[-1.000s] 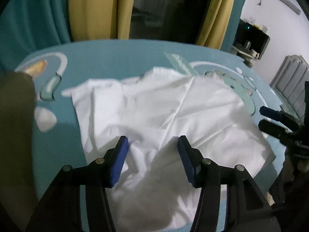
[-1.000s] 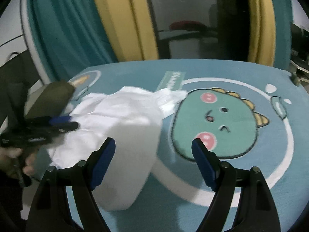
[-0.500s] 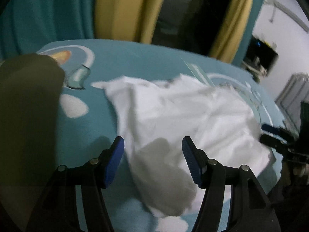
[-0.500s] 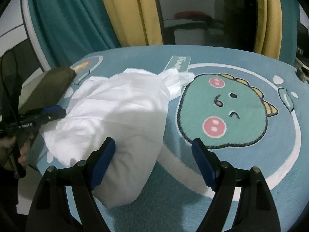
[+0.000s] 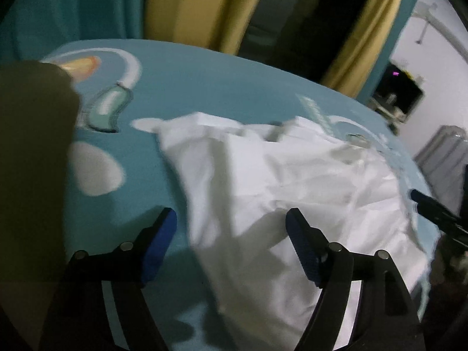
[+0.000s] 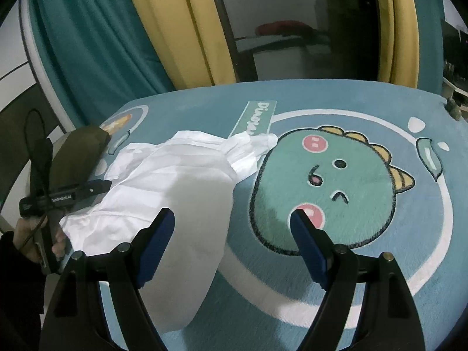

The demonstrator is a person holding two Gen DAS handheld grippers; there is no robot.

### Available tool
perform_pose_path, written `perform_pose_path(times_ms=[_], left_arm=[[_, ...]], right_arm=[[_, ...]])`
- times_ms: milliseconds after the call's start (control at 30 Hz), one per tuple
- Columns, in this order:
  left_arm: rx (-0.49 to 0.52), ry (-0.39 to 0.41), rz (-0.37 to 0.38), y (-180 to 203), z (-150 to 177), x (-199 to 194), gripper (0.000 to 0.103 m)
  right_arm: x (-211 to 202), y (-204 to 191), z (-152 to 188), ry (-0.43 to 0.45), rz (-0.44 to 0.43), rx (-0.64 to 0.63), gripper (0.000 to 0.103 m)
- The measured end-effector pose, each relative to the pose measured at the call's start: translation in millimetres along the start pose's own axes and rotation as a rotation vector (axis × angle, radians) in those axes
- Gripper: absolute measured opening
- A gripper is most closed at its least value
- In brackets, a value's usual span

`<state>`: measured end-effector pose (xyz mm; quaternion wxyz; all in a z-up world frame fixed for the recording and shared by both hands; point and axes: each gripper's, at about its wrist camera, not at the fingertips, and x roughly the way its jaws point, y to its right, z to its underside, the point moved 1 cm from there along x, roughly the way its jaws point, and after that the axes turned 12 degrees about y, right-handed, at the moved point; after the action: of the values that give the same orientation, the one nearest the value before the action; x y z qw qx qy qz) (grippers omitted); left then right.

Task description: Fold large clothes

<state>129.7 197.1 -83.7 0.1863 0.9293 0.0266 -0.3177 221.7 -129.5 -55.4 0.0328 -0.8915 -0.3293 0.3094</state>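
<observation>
A white garment (image 5: 292, 193) lies rumpled on a teal dinosaur rug (image 5: 204, 87); it also shows in the right wrist view (image 6: 175, 193), left of the green dinosaur face. My left gripper (image 5: 231, 234) is open and empty, just above the garment's near left edge. My right gripper (image 6: 232, 228) is open and empty, above the garment's right edge and the rug (image 6: 380, 248). The left gripper also shows from the side at the left of the right wrist view (image 6: 99, 187).
A dark olive cloth (image 5: 32, 175) lies at the rug's left edge, also in the right wrist view (image 6: 79, 155). Teal and yellow curtains (image 6: 181, 35) hang behind the rug. A radiator (image 5: 444, 149) and a dark shelf (image 5: 397, 87) stand at the right.
Both grippers have pulled back and up from the garment. The left view has swung left, so the garment now sits more to the right. Both stay open.
</observation>
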Motion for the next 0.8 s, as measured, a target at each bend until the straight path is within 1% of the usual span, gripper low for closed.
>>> perform_pose_path(times_ms=[67,100,233,300,333,367,467,567,600,633,733,767,800], left_arm=[[-0.036,-0.026,0.109,6,0,4,0.079],[-0.047,-0.038,0.149,10,1,7,0.079],[-0.043,-0.065,0.220,27,4,13,0.079],[-0.033,-0.098,0.291,36,7,16,0.078],[-0.020,-0.110,0.304,42,8,17,0.077],[0.006,-0.117,0.294,48,9,17,0.077],[0.062,-0.133,0.273,59,9,17,0.074],[0.071,-0.152,0.265,64,6,19,0.067],[0.083,-0.158,0.266,67,6,19,0.063],[0.096,-0.162,0.268,69,6,19,0.060],[0.121,-0.189,0.283,70,7,15,0.056],[0.121,-0.202,0.296,72,8,16,0.056],[0.113,-0.204,0.309,71,10,14,0.056]], right_arm=[[4,1,0,-0.007,-0.012,0.007,0.081],[8,2,1,-0.012,-0.015,0.006,0.081],[27,2,7,-0.059,-0.009,0.010,0.081],[34,3,10,-0.081,-0.024,0.029,0.081],[38,4,11,-0.093,-0.038,0.039,0.081],[41,4,12,-0.108,-0.055,0.048,0.081],[44,4,13,-0.114,-0.077,0.054,0.081],[52,4,14,-0.121,-0.106,0.079,0.081],[54,3,13,-0.114,-0.108,0.080,0.081],[56,0,13,-0.109,-0.105,0.073,0.081],[64,-9,12,-0.091,-0.107,0.055,0.081],[64,-10,13,-0.083,-0.103,0.062,0.080],[65,-11,13,-0.082,-0.110,0.059,0.076]])
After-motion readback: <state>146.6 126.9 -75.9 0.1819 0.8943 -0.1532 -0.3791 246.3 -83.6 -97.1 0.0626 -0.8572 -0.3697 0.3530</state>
